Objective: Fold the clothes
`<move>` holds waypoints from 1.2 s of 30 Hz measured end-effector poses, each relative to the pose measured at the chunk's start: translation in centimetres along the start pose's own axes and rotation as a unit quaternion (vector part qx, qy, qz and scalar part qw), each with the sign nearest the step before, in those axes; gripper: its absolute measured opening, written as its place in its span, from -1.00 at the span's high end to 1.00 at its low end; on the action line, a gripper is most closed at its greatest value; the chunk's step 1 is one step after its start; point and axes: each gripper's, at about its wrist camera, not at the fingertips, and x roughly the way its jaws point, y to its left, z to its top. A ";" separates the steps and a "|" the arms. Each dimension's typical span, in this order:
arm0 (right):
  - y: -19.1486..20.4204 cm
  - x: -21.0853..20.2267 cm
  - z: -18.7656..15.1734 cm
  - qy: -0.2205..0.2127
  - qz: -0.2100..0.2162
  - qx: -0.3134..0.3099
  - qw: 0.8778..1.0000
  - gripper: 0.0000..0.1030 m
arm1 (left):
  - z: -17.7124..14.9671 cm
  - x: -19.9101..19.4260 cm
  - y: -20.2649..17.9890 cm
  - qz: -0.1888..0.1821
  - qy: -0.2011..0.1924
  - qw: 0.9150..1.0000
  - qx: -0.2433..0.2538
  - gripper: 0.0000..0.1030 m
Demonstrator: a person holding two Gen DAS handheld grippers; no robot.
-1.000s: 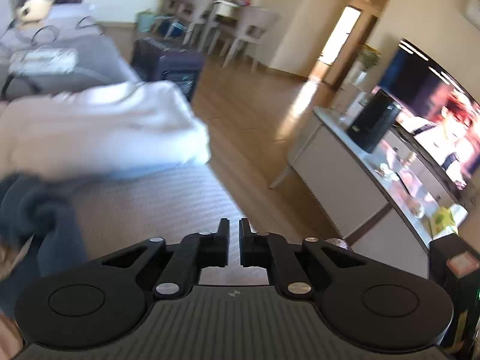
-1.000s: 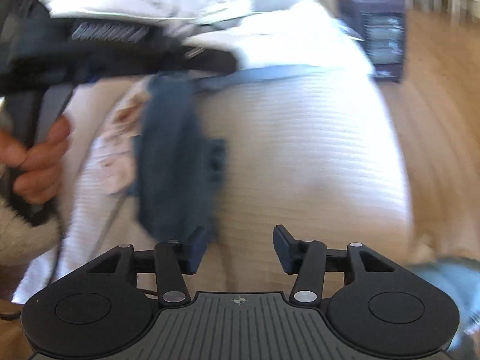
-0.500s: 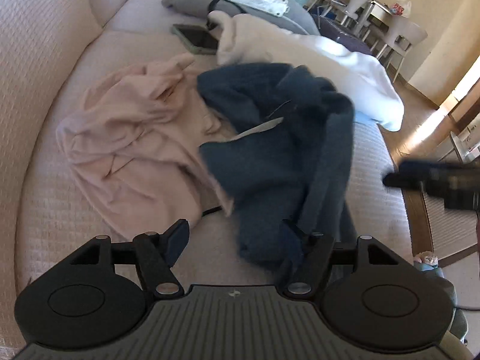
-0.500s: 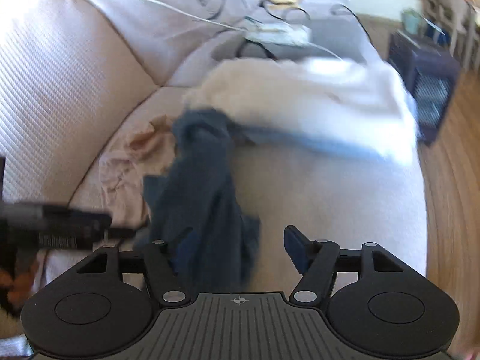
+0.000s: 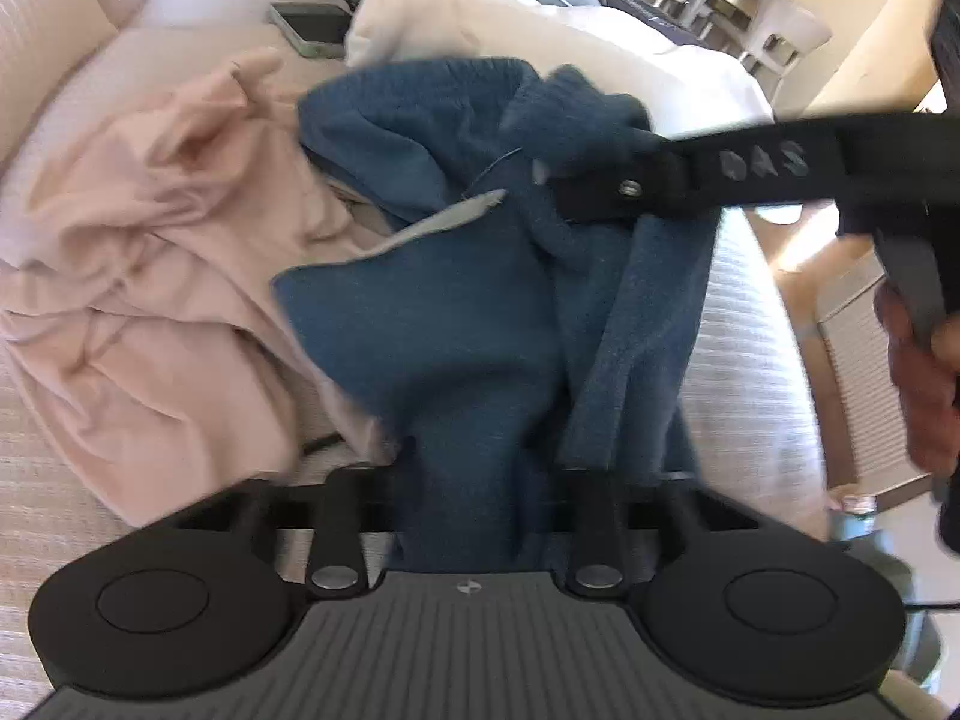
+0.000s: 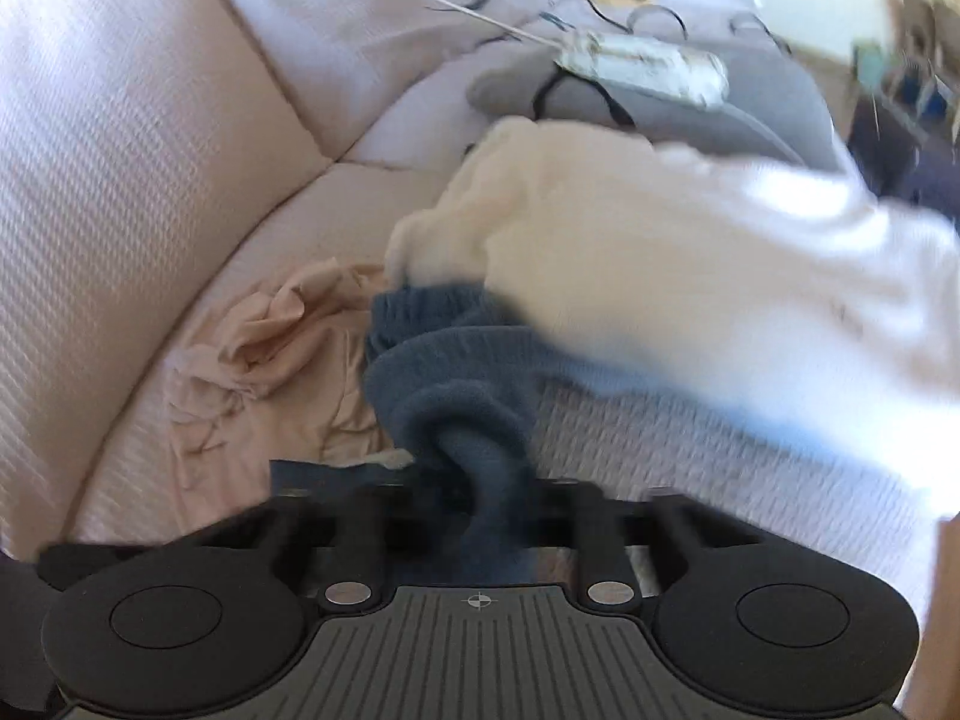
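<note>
Both grippers grab the blue top on the sofa

The blue top (image 5: 480, 324) lies on the sofa (image 6: 144, 138), with a pink cloth (image 5: 156, 252) at 9 o'clock and a white blanket (image 6: 690, 252) at 1 o'clock. The left gripper (image 5: 480, 486) and the right gripper (image 6: 480, 498) are both closing, with blue cloth between their fingers. Only the left view shows a phone (image 5: 309, 24) and the hand (image 5: 924, 384).
</note>
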 end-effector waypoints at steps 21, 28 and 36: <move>-16.0 -16.3 -22.0 -0.011 -0.176 0.359 0.917 0.45 | 1.5 -3.0 -7.2 -0.032 -0.037 0.993 0.107 -0.29; -14.6 -17.0 -20.5 -0.036 -0.194 0.310 0.930 0.10 | 0.0 -1.2 -4.7 -0.031 0.019 0.998 0.057 -0.58; -12.3 -16.2 -18.4 -0.059 -0.139 0.253 0.956 0.06 | -1.5 2.0 -4.7 -0.045 0.048 0.997 0.038 -0.20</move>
